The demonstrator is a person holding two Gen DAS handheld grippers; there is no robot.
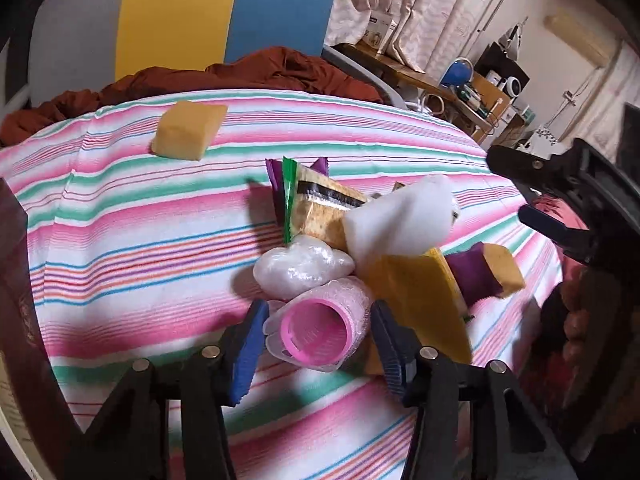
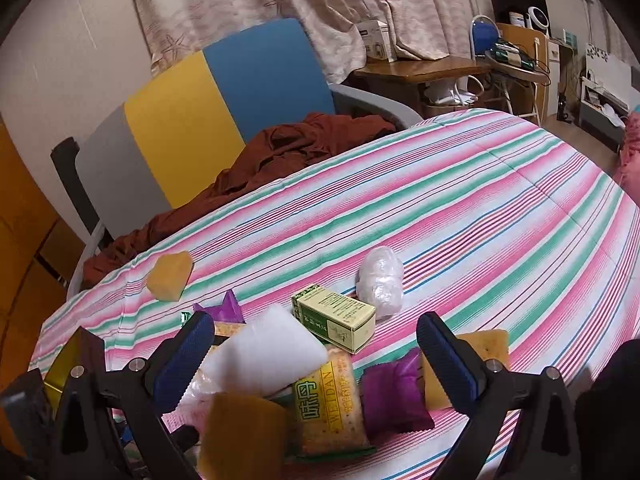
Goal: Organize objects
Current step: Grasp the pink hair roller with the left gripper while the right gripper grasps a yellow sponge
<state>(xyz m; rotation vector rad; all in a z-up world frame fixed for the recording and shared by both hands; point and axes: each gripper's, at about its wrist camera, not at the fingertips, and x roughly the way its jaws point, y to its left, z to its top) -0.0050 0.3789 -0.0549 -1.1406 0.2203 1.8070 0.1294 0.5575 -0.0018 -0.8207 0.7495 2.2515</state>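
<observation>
A pile of small things lies on the striped cloth (image 1: 120, 240). In the left wrist view my left gripper (image 1: 318, 334) is open, its blue pads either side of a pink hair roller (image 1: 320, 330) without clearly touching it. Behind it lie a clear plastic bag (image 1: 302, 268), a white foam block (image 1: 400, 220), a cracker packet (image 1: 320, 208), a yellow sponge (image 1: 416, 300) and a purple sachet (image 1: 474, 274). My right gripper (image 2: 316, 354) is open above the foam block (image 2: 268, 354), cracker packet (image 2: 330, 408) and purple sachet (image 2: 394, 396). A green box (image 2: 336, 316) lies beyond.
A lone yellow sponge (image 1: 188, 130) lies apart at the far left of the cloth. A second plastic bag (image 2: 380, 282) lies past the green box. A brown blanket (image 2: 280, 144) and a chair (image 2: 224, 92) stand behind the table. A cluttered desk (image 2: 440, 66) is at the right.
</observation>
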